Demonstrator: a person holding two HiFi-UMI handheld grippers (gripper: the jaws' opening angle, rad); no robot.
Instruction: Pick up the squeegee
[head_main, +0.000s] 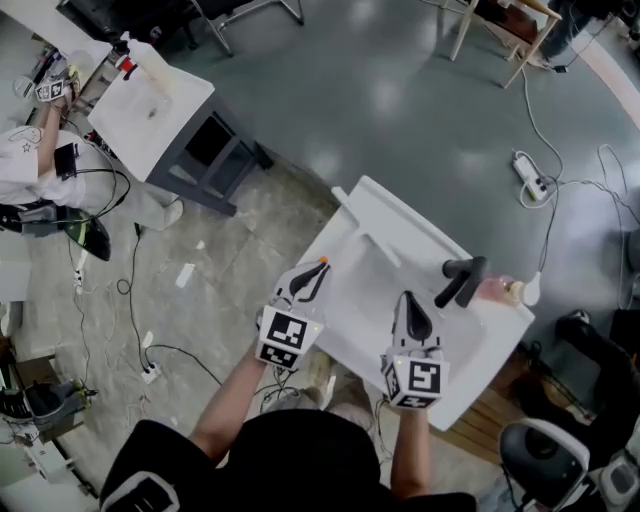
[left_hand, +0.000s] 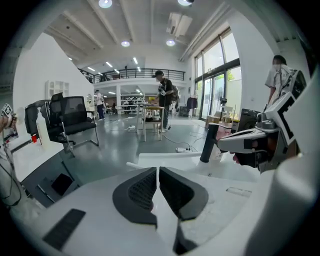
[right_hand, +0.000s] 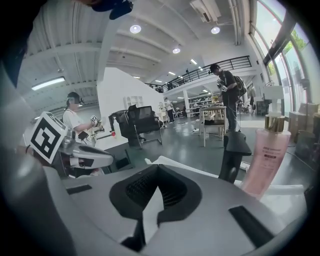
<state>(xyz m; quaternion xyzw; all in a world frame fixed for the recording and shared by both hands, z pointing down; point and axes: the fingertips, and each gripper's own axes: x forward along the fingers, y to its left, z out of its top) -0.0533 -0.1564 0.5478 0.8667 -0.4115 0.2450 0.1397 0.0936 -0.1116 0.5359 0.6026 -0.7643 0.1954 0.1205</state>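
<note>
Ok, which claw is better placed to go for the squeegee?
Right, narrowly. The right claw hangs over the basin, aimed at the pale bar lying in it, seemingly the squeegee. The left claw sits at the basin's left edge. Both are shut and must open.

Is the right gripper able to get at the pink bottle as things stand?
Probably yes: nothing stands between the right gripper and the pink bottle, though the black tap is close beside the bottle. The jaws are shut and would have to open first.
</note>
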